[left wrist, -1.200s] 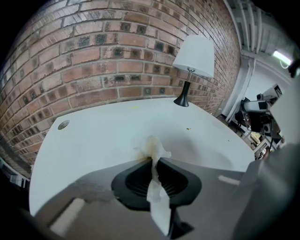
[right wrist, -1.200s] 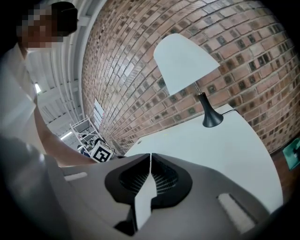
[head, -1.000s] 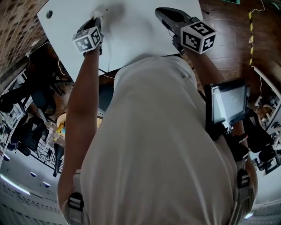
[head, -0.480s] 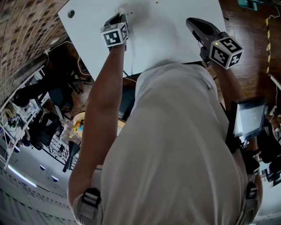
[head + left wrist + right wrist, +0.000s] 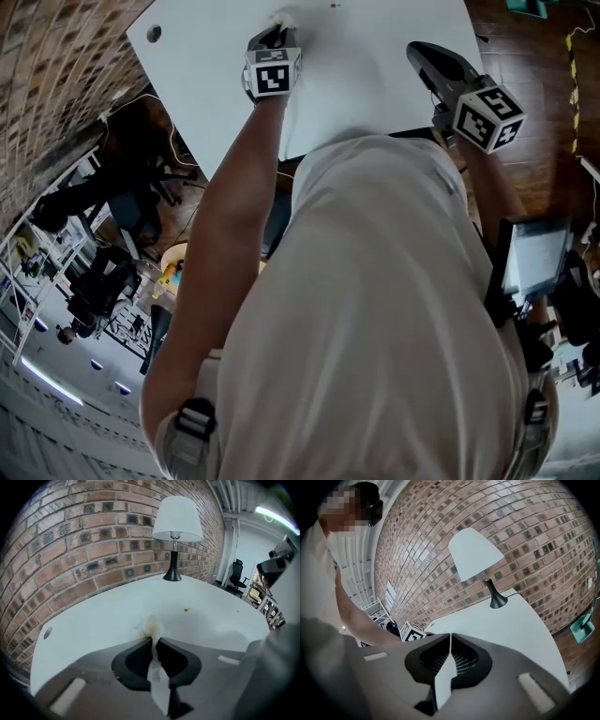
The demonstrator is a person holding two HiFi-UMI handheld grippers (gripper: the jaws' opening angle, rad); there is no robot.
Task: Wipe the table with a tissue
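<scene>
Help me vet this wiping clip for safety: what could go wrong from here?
1. The tissue tip bunched ahead of the left gripper looks brown-stained; it may smear the table rather than clean it.
2. Only a thin strip is pinched between the shut jaws; it could tear or slip out.
3. A small brown spot lies further on, towards the lamp; a long stroke might nudge the lamp.

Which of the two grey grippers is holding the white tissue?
The left gripper, its jaws pinched on the stained white tissue; the right gripper is shut with nothing between its jaws.
</scene>
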